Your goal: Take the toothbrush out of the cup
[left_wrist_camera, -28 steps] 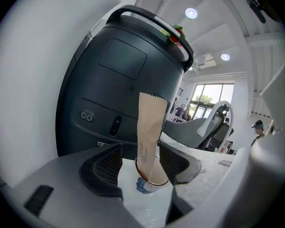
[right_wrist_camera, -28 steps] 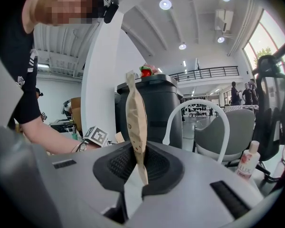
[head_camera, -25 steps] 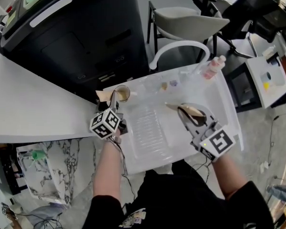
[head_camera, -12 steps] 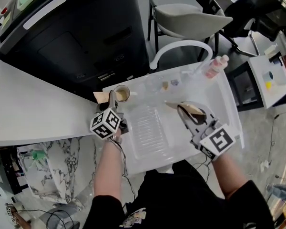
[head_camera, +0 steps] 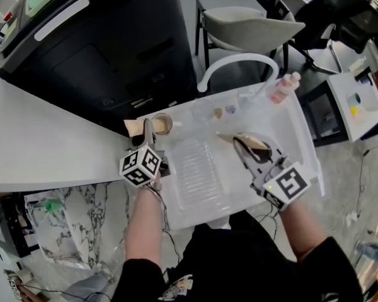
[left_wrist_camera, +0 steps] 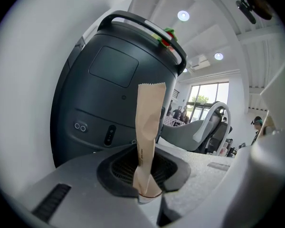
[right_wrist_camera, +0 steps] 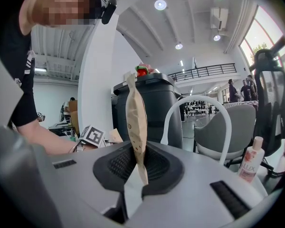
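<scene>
The left gripper [left_wrist_camera: 147,177] has just been closing and now pinches the tall brown paper-sleeved toothbrush [left_wrist_camera: 149,127], upright by the small round tan cup [head_camera: 162,124] at the clear plastic tray's [head_camera: 201,197] far-left corner. Whether its foot sits inside the cup cannot be told. The right gripper [right_wrist_camera: 135,177] is clamped on a bulging brown paper packet [right_wrist_camera: 136,120]. The lift-out looks to be in hand, and next it calls for a straight upward pull with a firm pinch.

Clear tray [head_camera: 205,197], cup [head_camera: 162,124], pink bottle [head_camera: 282,89]

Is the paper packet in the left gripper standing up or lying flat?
Upright: the paper packet rises straight from the left gripper, whose jaws have just been closing on it.
</scene>
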{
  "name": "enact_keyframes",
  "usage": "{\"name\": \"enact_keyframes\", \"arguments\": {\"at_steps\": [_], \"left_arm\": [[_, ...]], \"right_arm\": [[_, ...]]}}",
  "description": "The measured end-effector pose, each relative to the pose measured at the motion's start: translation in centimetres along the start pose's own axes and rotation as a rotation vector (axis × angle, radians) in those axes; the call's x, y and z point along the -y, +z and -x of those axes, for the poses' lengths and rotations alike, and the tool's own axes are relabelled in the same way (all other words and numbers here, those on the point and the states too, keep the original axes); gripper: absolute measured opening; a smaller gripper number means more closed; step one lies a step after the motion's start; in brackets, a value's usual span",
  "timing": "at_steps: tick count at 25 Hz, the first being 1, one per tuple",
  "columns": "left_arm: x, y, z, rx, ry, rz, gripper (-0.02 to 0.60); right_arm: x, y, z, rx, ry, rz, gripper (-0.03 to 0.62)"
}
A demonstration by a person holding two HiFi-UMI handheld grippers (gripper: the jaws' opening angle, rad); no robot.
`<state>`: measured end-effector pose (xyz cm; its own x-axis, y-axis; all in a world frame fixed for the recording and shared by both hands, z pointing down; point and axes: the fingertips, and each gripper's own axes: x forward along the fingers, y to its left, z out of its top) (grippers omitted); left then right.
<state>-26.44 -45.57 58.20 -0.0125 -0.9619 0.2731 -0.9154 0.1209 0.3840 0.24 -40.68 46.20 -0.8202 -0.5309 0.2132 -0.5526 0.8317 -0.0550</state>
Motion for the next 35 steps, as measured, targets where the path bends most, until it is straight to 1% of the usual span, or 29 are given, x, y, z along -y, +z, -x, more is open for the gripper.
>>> {"name": "enact_keyframes", "arguments": {"at_steps": [7,14,18,23,27,31,35], "left_arm": [[2.2,4.7,2.9,0.097,-0.055,-0.057,0.044],[5.0,9.3,7.8,0.179,-0.137,-0.146,0.043],[6.5,11.2,10.6,0.213,-0.182,-0.209,0.043],[7.9,12.5,13.7,0.235,-0.227,-0.265,0.043],[8.7,12.8,16.3,0.238,-0.249,-0.308,0.043],[9.5,12.4,19.2,0.232,-0.278,-0.344,0.043],[9.8,11.3,22.0,0.222,-0.315,-0.349,0.043]], "right_arm": [[-1.2,0.9,0.0,0.011,-0.001,-0.011,0.028],[-3.4,2.2,-0.3,0.05,0.013,-0.002,0.028],[-4.5,3.0,-0.4,0.07,0.013,0.004,0.028],[-5.7,3.9,-0.2,0.096,0.001,0.01,0.028],[-6.9,4.4,0.1,0.105,-0.002,0.015,0.028],[-8.4,4.5,0.5,0.11,-0.009,0.021,0.028],[-10.2,4.6,1.3,0.118,-0.026,0.026,0.028]]}}
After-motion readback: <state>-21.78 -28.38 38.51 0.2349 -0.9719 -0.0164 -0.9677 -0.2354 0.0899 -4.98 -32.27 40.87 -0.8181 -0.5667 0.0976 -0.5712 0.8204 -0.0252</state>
